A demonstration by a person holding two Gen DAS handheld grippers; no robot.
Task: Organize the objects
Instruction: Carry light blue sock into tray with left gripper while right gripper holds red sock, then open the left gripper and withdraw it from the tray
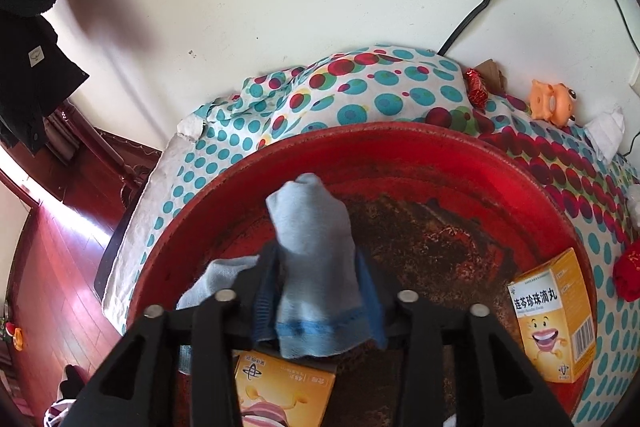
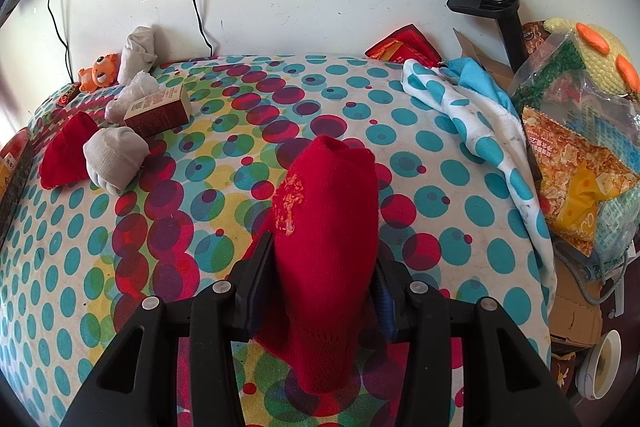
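Left gripper (image 1: 316, 291): a rolled light-blue sock (image 1: 312, 259) stands between the jaws, long axis along the fingers, toe end up toward frame centre. Jaws sit at a middling gap; whether the pads press on the fabric cannot be told, since the sock drapes over them. Below it lies the red round tray (image 1: 400, 139), filling the lower half of the frame. The sock is hung over the tray's left-centre. Already in the tray: an orange medicine box (image 1: 556, 319) at lower right and a second orange box (image 1: 284, 391) at bottom centre, just under the sock's cuff.

Right gripper (image 2: 320, 267): narrowed onto a rolled red sock (image 2: 326, 251), which is held upright along the fingers at frame centre, above the dotted tablecloth (image 2: 440, 167). No tray is seen ahead of it; only a sliver of red rim shows at the far left edge.

Key relation, as judged: the tray lies directly beneath the left claw, but off to the left of the right claw. The blue sock is probably at its drop point; the red one would need carrying leftward.

Loose items remaining at upper left of the right view: grey rolled socks (image 2: 116, 159), a red cloth (image 2: 66, 155), a brown box (image 2: 158, 111).
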